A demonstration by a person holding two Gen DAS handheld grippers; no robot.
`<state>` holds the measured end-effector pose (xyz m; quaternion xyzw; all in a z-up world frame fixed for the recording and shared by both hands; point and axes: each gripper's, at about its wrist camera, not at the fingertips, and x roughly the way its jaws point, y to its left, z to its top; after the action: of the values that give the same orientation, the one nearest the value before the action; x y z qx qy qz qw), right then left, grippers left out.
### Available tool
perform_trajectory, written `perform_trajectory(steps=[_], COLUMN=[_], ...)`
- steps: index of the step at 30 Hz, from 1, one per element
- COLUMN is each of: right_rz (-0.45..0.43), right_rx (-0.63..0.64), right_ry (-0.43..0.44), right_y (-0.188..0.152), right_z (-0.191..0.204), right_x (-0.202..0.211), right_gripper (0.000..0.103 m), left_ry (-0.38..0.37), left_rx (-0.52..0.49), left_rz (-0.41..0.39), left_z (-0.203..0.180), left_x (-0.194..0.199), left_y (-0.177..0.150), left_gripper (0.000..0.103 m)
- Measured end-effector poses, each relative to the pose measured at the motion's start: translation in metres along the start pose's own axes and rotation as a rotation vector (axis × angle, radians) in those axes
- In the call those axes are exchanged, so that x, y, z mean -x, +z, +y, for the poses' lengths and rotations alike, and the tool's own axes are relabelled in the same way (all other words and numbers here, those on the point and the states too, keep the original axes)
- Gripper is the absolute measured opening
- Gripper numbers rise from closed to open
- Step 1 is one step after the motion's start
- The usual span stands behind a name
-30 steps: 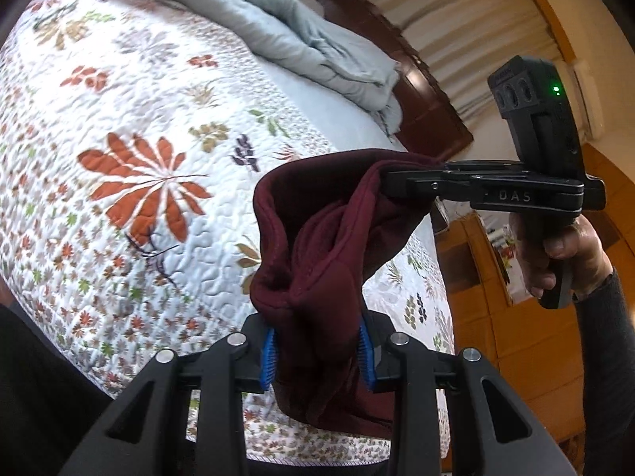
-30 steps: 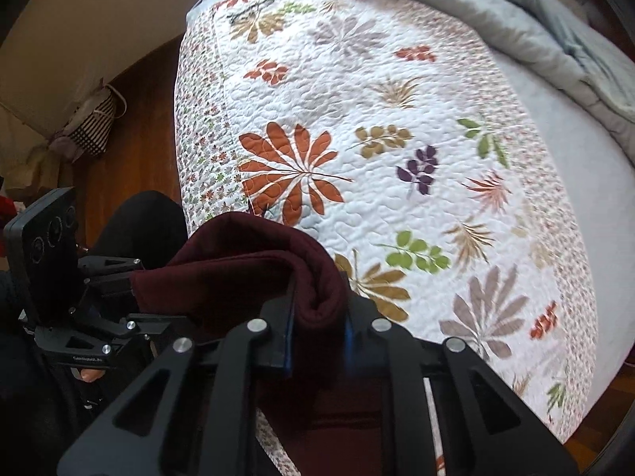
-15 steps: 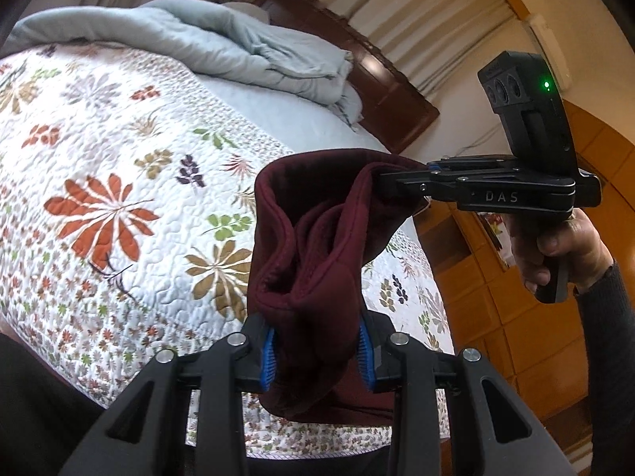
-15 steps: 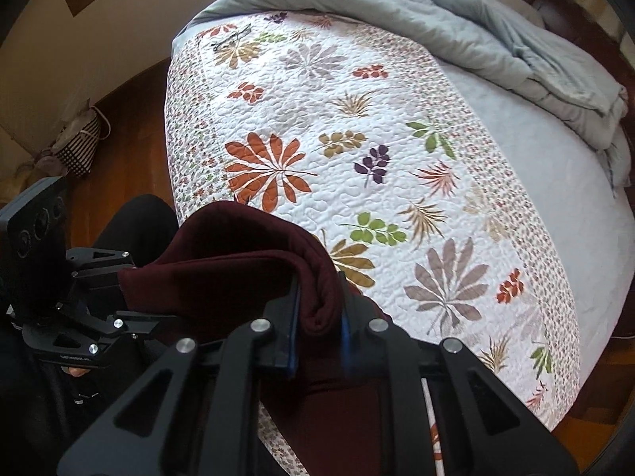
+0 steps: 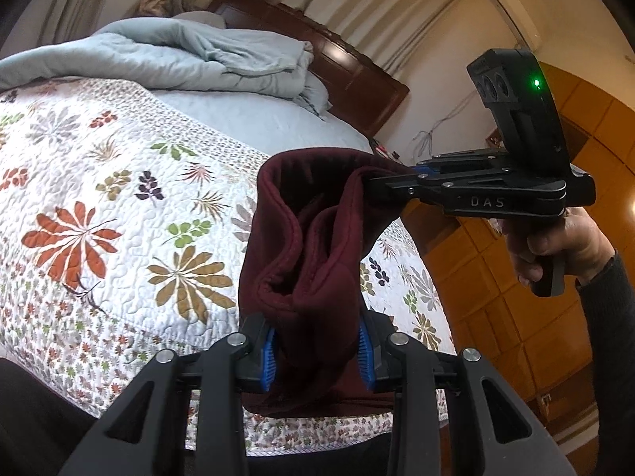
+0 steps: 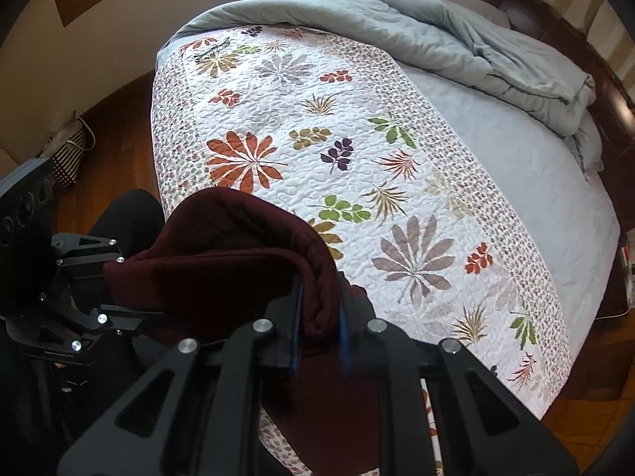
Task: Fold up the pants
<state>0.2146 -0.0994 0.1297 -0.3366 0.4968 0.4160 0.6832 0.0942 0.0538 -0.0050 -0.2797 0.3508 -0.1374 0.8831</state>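
Pants point(image 5: 305, 246): held in the air above the bed point(image 6: 397, 166) | left tool point(image 5: 317, 351): closed on a thick bunch of fabric | right tool point(image 6: 319, 329): clamped on the edge, probably to spread the pants flat for folding

Lower part of the maroon pants point(image 6: 238, 269) hidden behind the right gripper point(image 6: 319, 341), perhaps hanging.

Soft daylight, perhaps window-lit, sharp centre, strong fisheye edges, dark corners
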Motion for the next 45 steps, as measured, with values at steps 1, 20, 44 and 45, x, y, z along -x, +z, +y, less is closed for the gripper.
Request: perform_trajectory(steps=[1, 20, 44, 45], right_rz=[-0.003, -0.037, -0.058, -0.057], right_rx=[-0.003, -0.024, -0.022, -0.017], right_ry=[-0.003, -0.093, -0.155, -0.159], right_y=[-0.004, -0.088, -0.177, -0.181], right_z=[-0.002, -0.035, -0.065, -0.066], right_x=[0.002, 0.027, 0.024, 0.022], right_gripper=[0.013, 0.012, 0.012, 0.012], left_ry=[0.001, -0.052, -0.104, -0.105], left_rx=[-0.009, -0.135, -0.237, -0.241], left_rz=[0.001, 0.055, 0.131, 0.136], left_z=[-0.004, -0.077, -0.132, -0.134], left_x=[-0.001, -0.032, -0.078, -0.082], left_y=[0.0, -0.021, -0.056, -0.059], left_gripper=[0.032, 0.032, 0.032, 0.032])
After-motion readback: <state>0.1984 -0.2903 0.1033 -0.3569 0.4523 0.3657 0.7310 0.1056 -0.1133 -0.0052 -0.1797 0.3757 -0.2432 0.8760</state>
